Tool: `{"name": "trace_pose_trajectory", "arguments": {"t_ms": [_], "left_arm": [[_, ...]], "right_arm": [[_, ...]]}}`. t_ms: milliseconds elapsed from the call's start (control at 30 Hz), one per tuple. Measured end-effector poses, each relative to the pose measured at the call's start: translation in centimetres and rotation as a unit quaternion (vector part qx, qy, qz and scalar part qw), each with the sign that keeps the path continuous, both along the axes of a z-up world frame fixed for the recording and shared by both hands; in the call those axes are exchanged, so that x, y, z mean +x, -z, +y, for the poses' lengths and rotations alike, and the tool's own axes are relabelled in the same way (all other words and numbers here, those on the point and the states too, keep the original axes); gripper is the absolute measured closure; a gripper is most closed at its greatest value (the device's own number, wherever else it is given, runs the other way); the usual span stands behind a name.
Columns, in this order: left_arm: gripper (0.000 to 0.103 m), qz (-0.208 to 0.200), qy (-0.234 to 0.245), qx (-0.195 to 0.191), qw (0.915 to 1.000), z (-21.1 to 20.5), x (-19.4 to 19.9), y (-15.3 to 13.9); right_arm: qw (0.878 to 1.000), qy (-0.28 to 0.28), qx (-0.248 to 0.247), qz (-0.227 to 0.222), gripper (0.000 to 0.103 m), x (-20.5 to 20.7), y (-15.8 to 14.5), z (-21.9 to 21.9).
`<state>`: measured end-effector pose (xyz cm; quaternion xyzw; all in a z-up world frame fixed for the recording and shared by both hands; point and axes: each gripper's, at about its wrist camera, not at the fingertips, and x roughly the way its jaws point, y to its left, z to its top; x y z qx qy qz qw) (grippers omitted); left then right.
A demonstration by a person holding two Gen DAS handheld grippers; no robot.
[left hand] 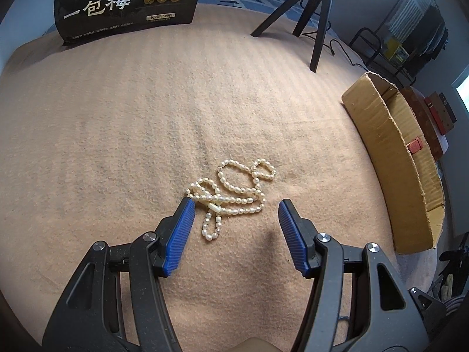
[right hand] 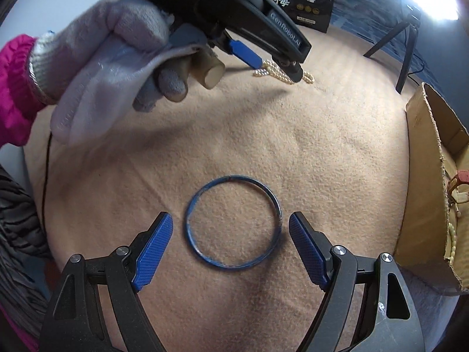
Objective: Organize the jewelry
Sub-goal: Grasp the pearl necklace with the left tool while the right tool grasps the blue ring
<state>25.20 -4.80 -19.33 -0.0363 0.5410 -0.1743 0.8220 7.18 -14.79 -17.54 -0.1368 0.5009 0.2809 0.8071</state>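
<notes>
Pearls first: through my left wrist camera, the pearl necklace [left hand: 231, 196] lies in a loose tangle on the peach felt blanket [left hand: 117, 146], its heap stretched from near left to far right, one small loop trailing back toward me. My left gripper [left hand: 236, 208] stands with its blue pads wide apart; the left pad's tip touches the near-left end of the strand, while the right pad sits clear of the beads. To the right lies a cardboard box [left hand: 392, 158], its long side running away from me. A black snack bag [left hand: 126, 3] stands at the far edge, beside a black tripod [left hand: 310, 14].

Through the right wrist camera, a blue bangle [right hand: 233, 223] lies flat on the blanket, its opening facing up. My right gripper [right hand: 231, 223] is spread wide, one pad on each side of the ring, neither quite touching it. Farther off, my gloved left hand [right hand: 111, 58] holds the other gripper down at the pearls.
</notes>
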Motion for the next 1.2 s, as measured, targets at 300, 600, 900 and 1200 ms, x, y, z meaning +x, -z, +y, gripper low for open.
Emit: {"name": "trace_pose_trajectory", "arguments": {"t_ms": [300, 600, 900, 1200], "left_arm": [[0.042, -0.005, 0.004, 0.013, 0.9999, -0.5, 0.4, 0.7], [0.06, -0.023, -0.003, 0.026, 0.9994, -0.6, 0.5, 0.9], [0.093, -0.032, -0.003, 0.029, 0.9991, 0.0, 0.6, 0.9], [0.098, -0.029, -0.011, 0.005, 0.9995, 0.9, 0.3, -0.1]], "right_arm": [[0.999, -0.007, -0.032, -0.01, 0.022, -0.8, 0.7, 0.5], [0.999, 0.007, -0.041, 0.008, 0.022, 0.2, 0.8, -0.3], [0.999, 0.006, -0.042, 0.009, 0.032, 0.2, 0.5, -0.7], [0.999, 0.017, -0.035, 0.002, 0.033, 1.5, 0.0, -1.9]]}}
